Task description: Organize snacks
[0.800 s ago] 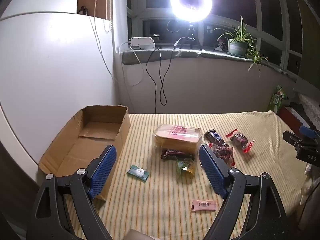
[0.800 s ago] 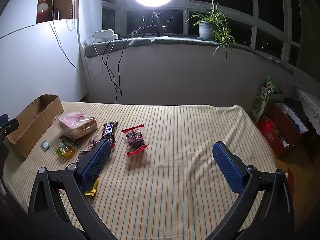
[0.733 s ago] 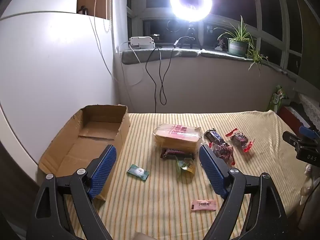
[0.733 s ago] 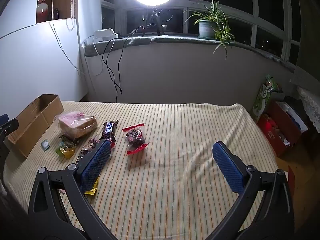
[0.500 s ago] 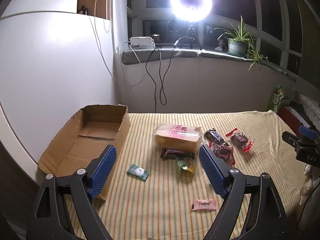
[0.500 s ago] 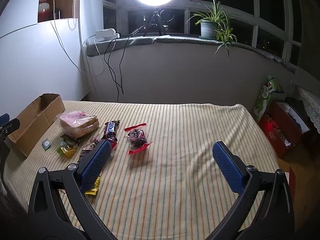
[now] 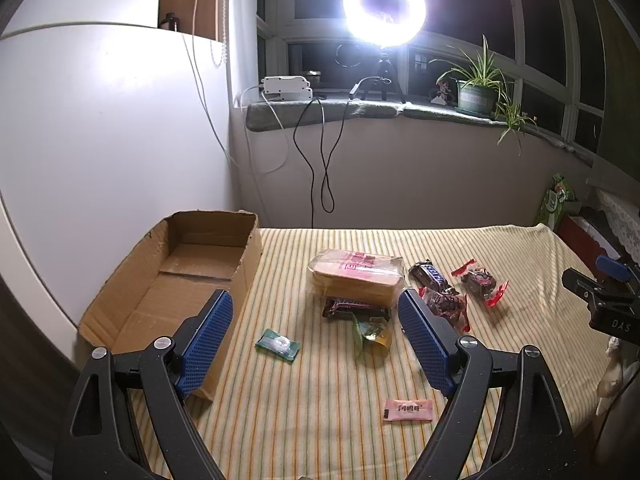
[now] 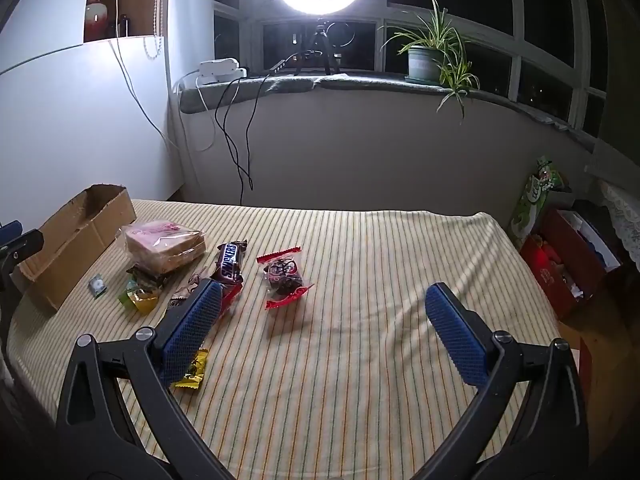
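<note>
Both the left gripper [image 7: 316, 328] and the right gripper [image 8: 324, 320] have their fingers spread wide, holding and touching nothing. The snacks lie loose on the striped surface [image 8: 400, 248]: a bread bag [image 7: 354, 274], Snickers [image 8: 229, 261], a red-ended packet [image 8: 283, 276], and small candies, beside the empty box [image 7: 188, 276] at left. Both grippers hover above, tilted down.

Cardboard box [image 7: 168, 280] at left edge of striped cloth [image 7: 500, 252]; bread bag [image 7: 356, 276] right of it, Snickers bar [image 8: 229, 261] and red-ended packet [image 8: 285, 276] further right.
</note>
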A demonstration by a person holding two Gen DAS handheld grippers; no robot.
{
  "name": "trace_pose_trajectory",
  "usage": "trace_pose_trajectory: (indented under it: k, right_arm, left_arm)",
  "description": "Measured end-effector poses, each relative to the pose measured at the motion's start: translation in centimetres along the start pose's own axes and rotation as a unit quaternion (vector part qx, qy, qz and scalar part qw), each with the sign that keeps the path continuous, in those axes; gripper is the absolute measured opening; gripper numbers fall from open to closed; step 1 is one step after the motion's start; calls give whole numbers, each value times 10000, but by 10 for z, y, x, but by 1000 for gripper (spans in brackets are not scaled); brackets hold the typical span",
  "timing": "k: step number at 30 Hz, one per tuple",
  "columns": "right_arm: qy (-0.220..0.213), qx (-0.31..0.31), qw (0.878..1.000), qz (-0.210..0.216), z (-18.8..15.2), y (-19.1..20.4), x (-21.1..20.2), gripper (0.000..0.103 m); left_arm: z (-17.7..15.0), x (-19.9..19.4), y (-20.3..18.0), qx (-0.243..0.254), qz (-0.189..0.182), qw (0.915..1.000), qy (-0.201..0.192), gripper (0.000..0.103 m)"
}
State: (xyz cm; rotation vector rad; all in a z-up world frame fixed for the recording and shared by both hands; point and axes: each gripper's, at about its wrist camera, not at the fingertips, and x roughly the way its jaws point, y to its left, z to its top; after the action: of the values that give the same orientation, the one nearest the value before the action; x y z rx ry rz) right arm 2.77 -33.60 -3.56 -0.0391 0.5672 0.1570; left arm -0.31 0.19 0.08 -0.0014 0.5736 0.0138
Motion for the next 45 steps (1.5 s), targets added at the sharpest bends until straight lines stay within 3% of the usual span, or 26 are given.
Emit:
trace_pose_trajectory:
  k: [45]
  right_arm:
    - [27, -129, 9999, 101, -5, 8, -5, 103]
  left_arm:
    - [-2, -1, 0, -17, -20, 10000, -7, 85]
